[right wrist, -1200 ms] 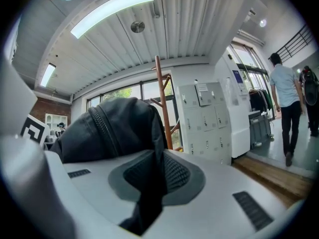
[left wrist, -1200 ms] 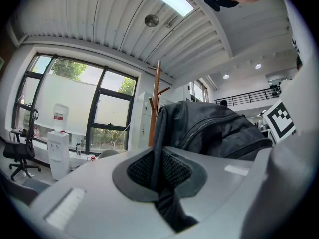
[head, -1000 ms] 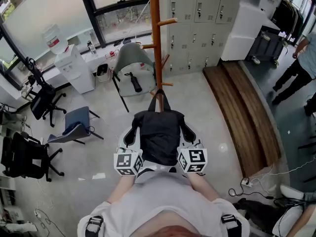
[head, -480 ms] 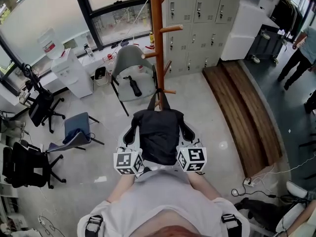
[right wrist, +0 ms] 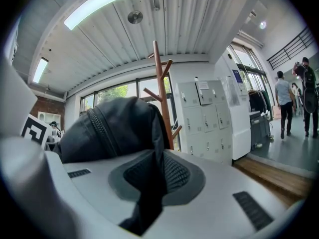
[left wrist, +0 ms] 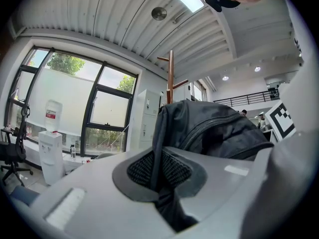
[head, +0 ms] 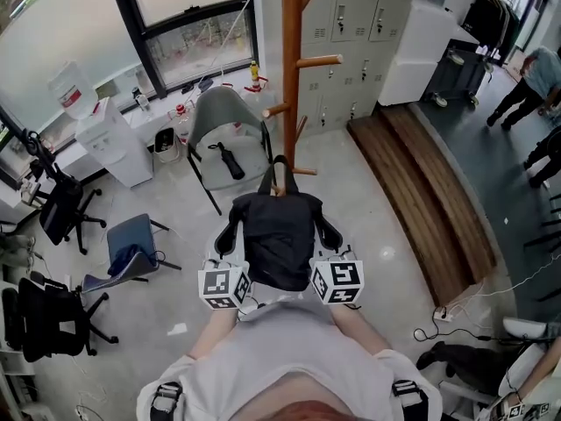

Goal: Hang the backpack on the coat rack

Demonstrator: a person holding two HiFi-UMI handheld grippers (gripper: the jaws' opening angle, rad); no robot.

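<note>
A black backpack [head: 277, 235] hangs in the air between my two grippers, its top loop toward the wooden coat rack [head: 292, 68] just ahead. My left gripper [head: 230, 235] is shut on the backpack's left side strap [left wrist: 160, 183]. My right gripper [head: 328, 231] is shut on the right side strap [right wrist: 147, 188]. In both gripper views the bag's bulk fills the middle and the coat rack [left wrist: 171, 76] [right wrist: 160, 83] rises behind it, with bare pegs [head: 317, 61] sticking out.
A grey chair [head: 226, 134] with a black umbrella stands left of the rack's base. Grey lockers [head: 351, 24] line the wall behind it. A wooden platform [head: 421, 191] runs to the right. Office chairs [head: 131, 244] and a water dispenser [head: 96, 130] stand at the left. People [head: 526, 86] walk at the far right.
I have carried the backpack forward with both grippers, and the coat rack and chair now lie closer. Both grips are unchanged.
</note>
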